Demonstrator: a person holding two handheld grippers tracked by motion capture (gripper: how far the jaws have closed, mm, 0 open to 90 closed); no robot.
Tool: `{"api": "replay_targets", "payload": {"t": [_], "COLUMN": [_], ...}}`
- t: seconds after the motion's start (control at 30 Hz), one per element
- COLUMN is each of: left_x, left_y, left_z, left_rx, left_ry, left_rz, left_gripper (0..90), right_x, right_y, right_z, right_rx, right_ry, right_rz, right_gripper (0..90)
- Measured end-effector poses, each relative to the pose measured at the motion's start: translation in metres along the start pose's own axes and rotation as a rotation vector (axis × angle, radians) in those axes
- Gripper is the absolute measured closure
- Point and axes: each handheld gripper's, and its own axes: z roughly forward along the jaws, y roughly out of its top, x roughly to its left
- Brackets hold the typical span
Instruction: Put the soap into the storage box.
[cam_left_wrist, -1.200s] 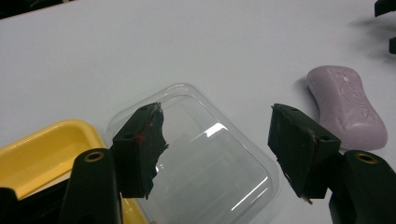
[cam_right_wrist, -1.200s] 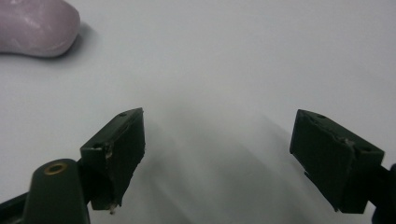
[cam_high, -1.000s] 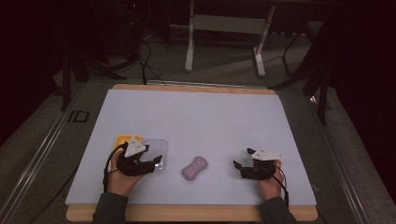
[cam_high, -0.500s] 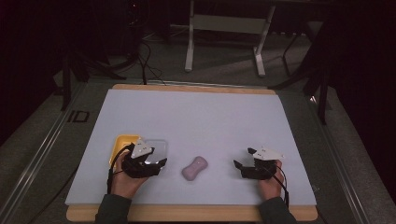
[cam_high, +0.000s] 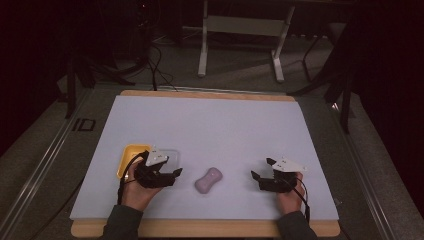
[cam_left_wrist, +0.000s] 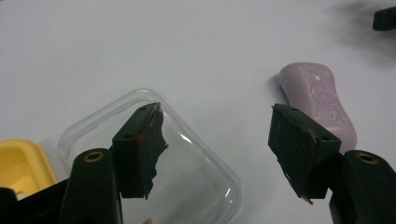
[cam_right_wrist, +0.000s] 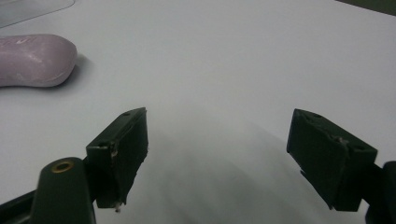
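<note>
A pale purple bar of soap (cam_high: 209, 180) lies flat on the white mat between my two grippers. My left gripper (cam_high: 174, 176) hovers just left of it, open, above a clear plastic lid (cam_high: 169, 154). In the left gripper view its jaws (cam_left_wrist: 217, 121) stand wide apart with nothing gripped: one jaw is over the clear lid (cam_left_wrist: 187, 163), and the soap (cam_left_wrist: 322, 100) lies beyond the other. My right gripper (cam_high: 261, 169) rests open to the right of the soap. The right gripper view has its jaws (cam_right_wrist: 219, 121) over bare mat, the soap (cam_right_wrist: 32, 58) off at the upper left.
A yellow dish (cam_high: 131, 157) sits beside the clear lid, left of my left hand. The white mat (cam_high: 210, 125) covers a wooden board (cam_high: 200, 227) and stretches away bare behind the objects. A metal stand (cam_high: 240, 30) and cables are on the floor beyond the table.
My left gripper has edged to the right, over the clear lid and closer to the soap. The right gripper and the soap have stayed put.
</note>
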Motion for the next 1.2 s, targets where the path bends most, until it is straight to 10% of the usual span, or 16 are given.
{"api": "replay_targets", "payload": {"t": [1.2], "left_x": [-0.018], "left_y": [0.026], "left_z": [0.019], "left_rx": [0.025], "left_ry": [-0.082], "left_rz": [0.010], "left_gripper": [38.8], "right_x": [0.000], "right_y": [0.000], "right_z": [-0.001], "right_rx": [-0.010], "right_ry": [-0.004], "right_rz": [0.006], "right_gripper": [20.1]}}
